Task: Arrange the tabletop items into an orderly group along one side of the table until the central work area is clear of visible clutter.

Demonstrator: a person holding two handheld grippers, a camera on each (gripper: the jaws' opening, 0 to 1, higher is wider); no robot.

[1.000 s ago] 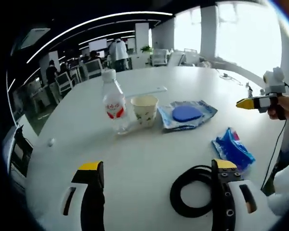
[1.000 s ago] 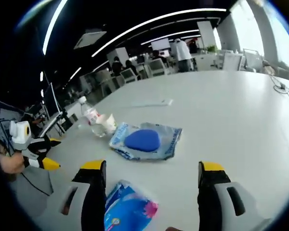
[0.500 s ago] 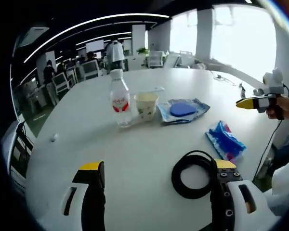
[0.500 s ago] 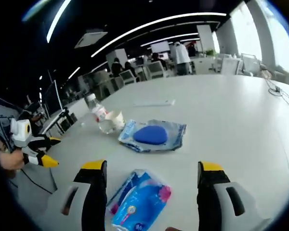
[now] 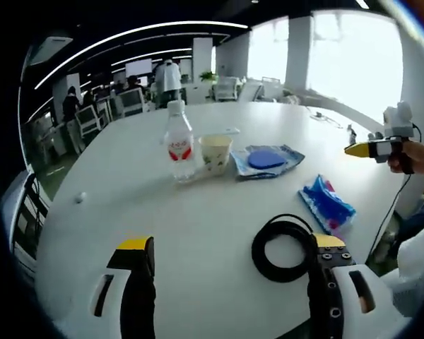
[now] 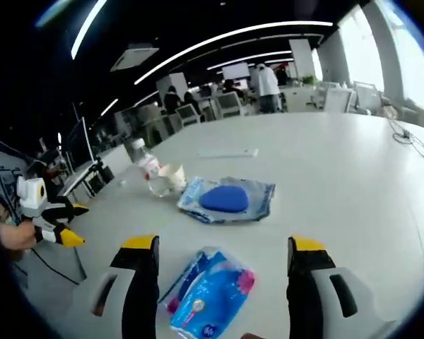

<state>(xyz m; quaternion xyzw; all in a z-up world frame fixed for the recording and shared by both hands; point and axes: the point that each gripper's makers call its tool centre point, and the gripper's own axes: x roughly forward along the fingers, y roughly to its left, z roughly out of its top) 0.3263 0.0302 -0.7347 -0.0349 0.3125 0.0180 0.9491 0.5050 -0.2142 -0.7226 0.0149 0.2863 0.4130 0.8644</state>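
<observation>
- The left tongs [image 5: 230,282] hover over the near edge of the white tabletop [image 5: 113,205], jaws spread wide apart and grasping nothing.
- The right tongs [image 6: 222,282] hover above the tabletop, jaws likewise spread, released, with nothing between them.
- In the left gripper view, the right tongs appear at the right edge, held by a hand [image 5: 417,157]. In the right gripper view, the left tongs appear at the left edge.
- Water bottle [image 5: 179,145]: upright, white cap fitted, red label, clear body. The liquid level cannot be told.
- Paper cup [image 5: 215,153]: upright, open at the top, just beside the bottle on its right. Its inside is hidden from both views, so any contents cannot be told.
- Clear pouch [image 5: 267,160]: lies flat to the right of the cup, and contains a blue oval pad [image 5: 266,159].
- Blue packet [image 5: 328,207]: lies flat near the right-hand table edge, well apart from the cup. In the right gripper view it lies directly ahead, between the two jaws but below them, not touched. It appears sealed.
- Black cable coil [image 5: 286,248]: lies flat on the tabletop, just beside the right jaw of the left tongs. Contact cannot be told.
- A thin white strip [image 5: 222,131] lies beyond the cup.
- A small white object [image 5: 78,198] sits alone near the left table edge.
- All items remain spread across the tabletop.
</observation>
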